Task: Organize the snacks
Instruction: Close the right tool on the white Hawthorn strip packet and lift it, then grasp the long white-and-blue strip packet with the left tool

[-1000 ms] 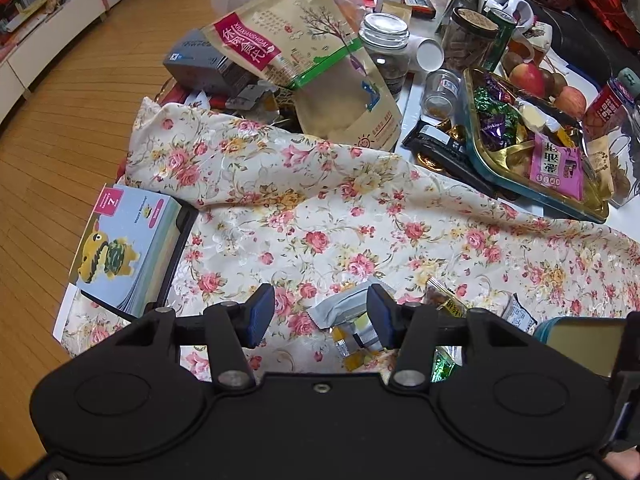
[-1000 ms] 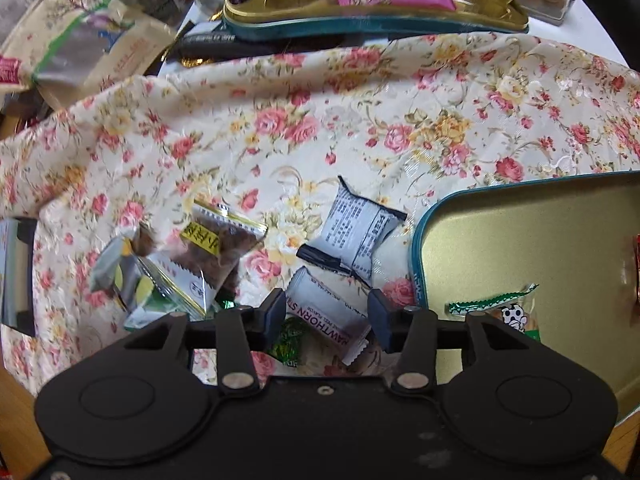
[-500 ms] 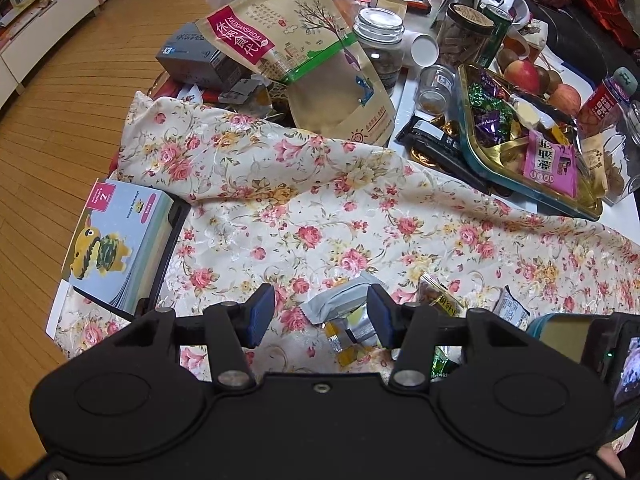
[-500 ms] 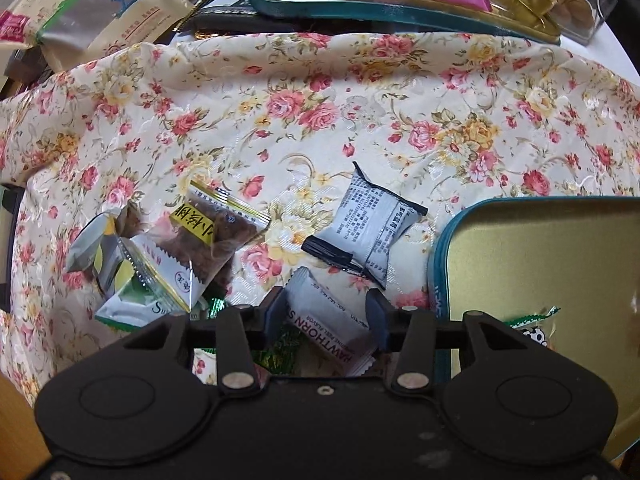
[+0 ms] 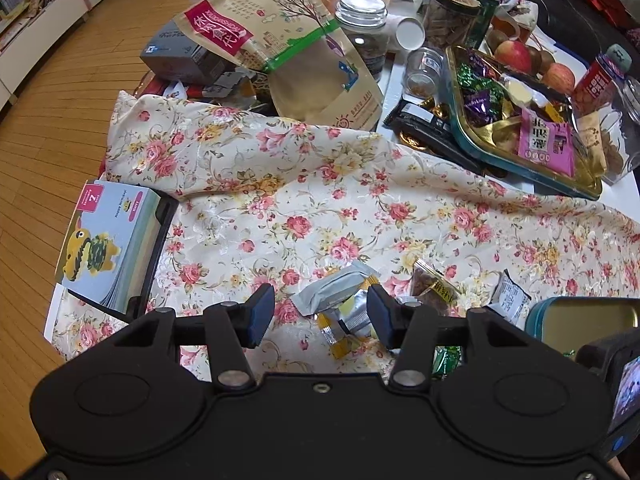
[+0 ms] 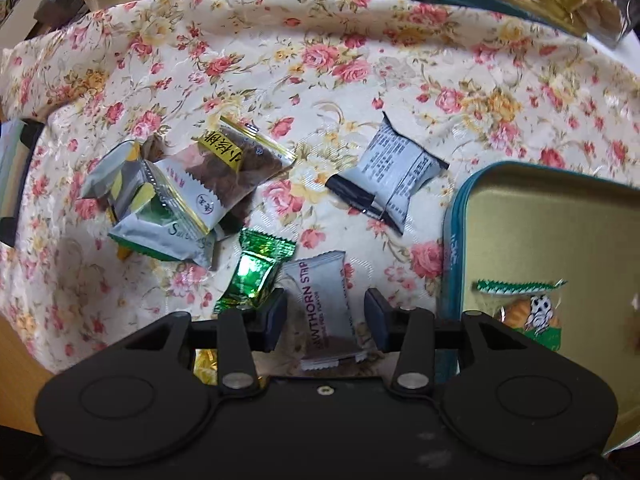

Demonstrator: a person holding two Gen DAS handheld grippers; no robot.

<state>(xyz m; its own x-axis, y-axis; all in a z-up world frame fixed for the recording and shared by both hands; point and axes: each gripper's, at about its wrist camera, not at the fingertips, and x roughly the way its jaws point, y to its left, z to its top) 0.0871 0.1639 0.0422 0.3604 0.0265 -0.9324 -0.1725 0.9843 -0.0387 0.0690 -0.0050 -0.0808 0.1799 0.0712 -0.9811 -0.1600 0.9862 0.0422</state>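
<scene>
Loose snacks lie on a floral cloth point(image 6: 360, 60). My right gripper point(image 6: 326, 314) is open, its fingers either side of a white hawthorn strip packet point(image 6: 326, 300) that lies on the cloth. Beside it lie a green candy point(image 6: 256, 272), a white-and-black packet point(image 6: 394, 170), a clear packet with a yellow label point(image 6: 240, 160) and a silver-and-green packet point(image 6: 160, 216). A gold tin with a teal rim point(image 6: 454, 240) at the right holds a cartoon-print snack point(image 6: 528, 312). My left gripper point(image 5: 320, 314) is open above a silver packet point(image 5: 336, 292).
A second gold tray point(image 5: 464, 128) full of sweets stands at the back right, with jars point(image 5: 364, 20), apples point(image 5: 516, 54) and a large paper pouch point(image 5: 280, 36) behind the cloth. A booklet point(image 5: 104, 248) lies at the left table edge. Wooden floor shows at the left.
My right gripper has moved back and tilted down, so the hawthorn packet and green candy show more fully between the fingers. The left gripper has shifted slightly; both stay open.
</scene>
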